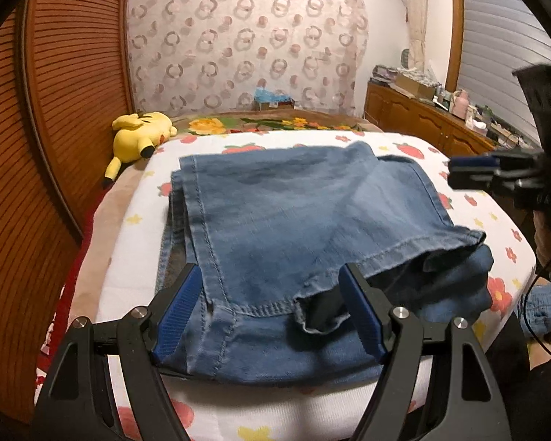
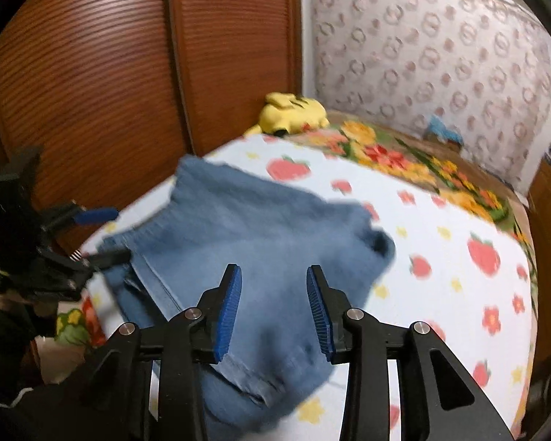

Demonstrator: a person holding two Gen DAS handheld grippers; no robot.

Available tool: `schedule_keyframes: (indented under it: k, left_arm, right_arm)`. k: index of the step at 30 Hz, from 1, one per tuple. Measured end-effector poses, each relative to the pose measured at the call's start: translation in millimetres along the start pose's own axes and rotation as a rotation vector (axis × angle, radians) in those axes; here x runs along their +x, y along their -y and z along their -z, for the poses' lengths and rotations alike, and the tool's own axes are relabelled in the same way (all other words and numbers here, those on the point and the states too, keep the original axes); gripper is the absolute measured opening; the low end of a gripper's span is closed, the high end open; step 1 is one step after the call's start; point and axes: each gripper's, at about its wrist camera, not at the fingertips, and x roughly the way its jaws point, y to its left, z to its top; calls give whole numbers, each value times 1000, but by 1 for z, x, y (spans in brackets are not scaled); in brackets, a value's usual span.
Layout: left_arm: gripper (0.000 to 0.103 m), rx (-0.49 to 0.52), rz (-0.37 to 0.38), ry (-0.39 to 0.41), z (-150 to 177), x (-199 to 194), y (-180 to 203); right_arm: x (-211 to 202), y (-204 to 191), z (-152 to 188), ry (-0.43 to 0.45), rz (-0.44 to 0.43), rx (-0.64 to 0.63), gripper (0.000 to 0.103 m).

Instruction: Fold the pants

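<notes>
Blue denim pants (image 1: 294,220) lie folded in layers on the bed, hems toward me; they also show, blurred, in the right wrist view (image 2: 260,257). My left gripper (image 1: 272,275) is open, its blue pads on either side of the near hem, just above the cloth. It also shows in the right wrist view (image 2: 110,235) at the left edge of the pants. My right gripper (image 2: 273,275) is open above the near part of the pants and holds nothing. In the left wrist view the right gripper (image 1: 470,172) hovers at the right of the pants.
The bed has a white blanket (image 1: 396,147) with strawberries and flowers. A yellow plush toy (image 1: 139,132) lies at the far left by the wooden slatted wardrobe (image 1: 55,110). A cluttered wooden dresser (image 1: 422,117) stands at the right. Blue cloth (image 1: 543,312) lies off the bed's right edge.
</notes>
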Motion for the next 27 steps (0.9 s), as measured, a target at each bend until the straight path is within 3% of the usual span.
schedule_keyframes:
  k: [10,16,21,23,27]
  left_arm:
    - [78,-10,8,-30,9,11,3]
    - [78,-9,7,-30,10,12,3]
    - [78,-12,9,-28,12,11,3]
    - [78,-11,14,-23,13,10,4]
    - [78,-7,24,-6,16,3,5]
  right_arm:
    - [-15,-22,26,-40,-22,58,43]
    - [1,-25,23,-43,-34,37,43]
    - [14,-12,22,-107,-73,77,43]
    - [15,-8,18,-100,-89,78,22]
    - [2,2,14,-45,-76,56,13]
